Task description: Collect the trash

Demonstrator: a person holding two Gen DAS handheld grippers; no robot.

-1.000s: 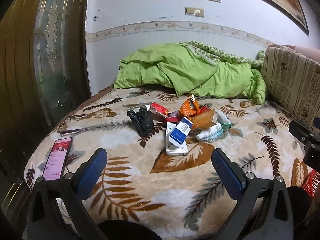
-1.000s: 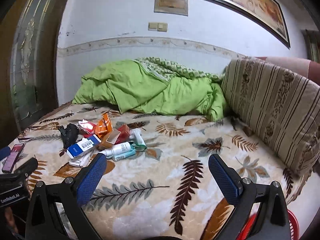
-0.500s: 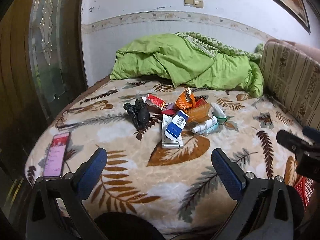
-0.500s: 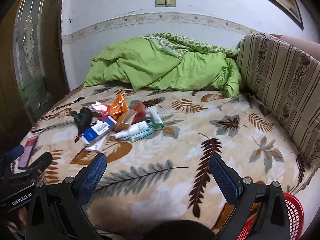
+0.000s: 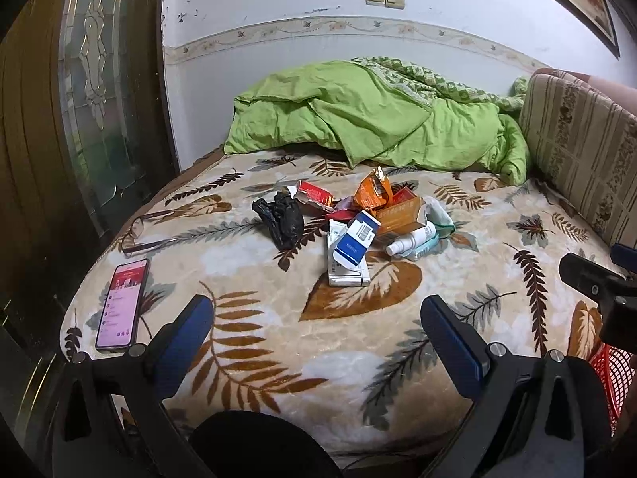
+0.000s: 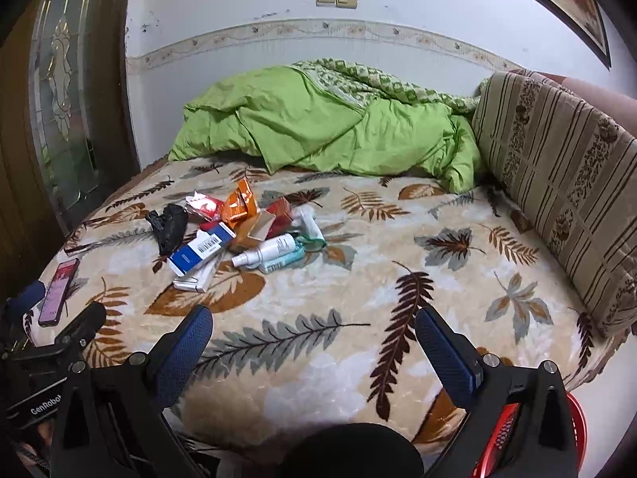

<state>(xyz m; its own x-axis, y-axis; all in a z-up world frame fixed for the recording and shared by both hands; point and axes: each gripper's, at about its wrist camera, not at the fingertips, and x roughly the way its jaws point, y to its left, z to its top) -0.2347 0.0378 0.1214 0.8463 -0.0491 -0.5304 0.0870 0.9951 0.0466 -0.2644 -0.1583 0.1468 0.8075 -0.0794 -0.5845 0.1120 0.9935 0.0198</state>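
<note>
Both grippers have their blue fingers spread wide apart, and nothing is held or touched by them. On the left gripper (image 5: 314,332) the fingers (image 5: 181,338) hang over the near edge of the bed (image 5: 254,342). On the right gripper (image 6: 314,332) the fingers (image 6: 448,350) are spread just as wide, also over the near edge.

Biggest is the bed, with a blanket full of leaf shapes. At the far end lies a crumpled green quilt (image 5: 374,115). On the right side stands a striped cushion (image 6: 557,183).

Down by the right corner, below the bed, is a red basket (image 6: 573,426).

Well apart from both grippers, the trash pile (image 5: 358,223) sits in the middle of the bed. In it are a black bag (image 5: 280,219), a blue and white box (image 5: 354,239) lying on a white box (image 5: 346,275), an orange wrapper (image 5: 372,191) and a white spray bottle (image 5: 412,239).

Near the left edge lies a phone (image 5: 121,304) with its screen lit.
</note>
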